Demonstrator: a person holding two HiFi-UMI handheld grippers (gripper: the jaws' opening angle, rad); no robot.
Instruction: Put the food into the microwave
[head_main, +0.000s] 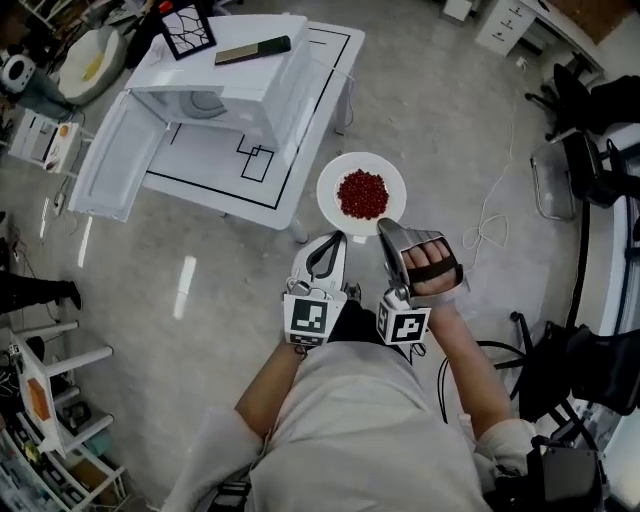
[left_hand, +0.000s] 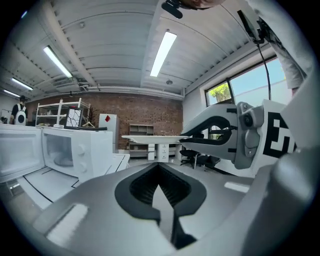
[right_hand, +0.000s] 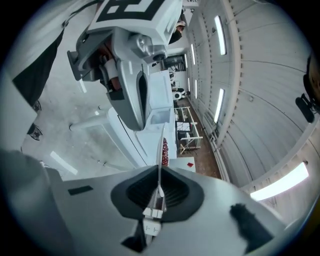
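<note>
Sitting upper left: microwave (head_main: 225, 85) on white table (head_main: 215, 185), door (head_main: 110, 160) swung open.
Left claw: left gripper (head_main: 333, 242), jaws pressed together, nothing between them, tips at the plate's lower rim.
Food: red heap (head_main: 362, 194) on white plate (head_main: 335, 180), centre frame, right of the table.
Right claw: right gripper (head_main: 385, 228) pinched narrow on the plate's rim.
Markings: black-and-white square code on each cube (head_main: 307, 318).

White table (head_main: 215, 172) with black outlines, black-framed panel (head_main: 188, 28), black office chair (head_main: 572, 92), white cable (head_main: 487, 226) on grey floor (head_main: 430, 100)
</note>
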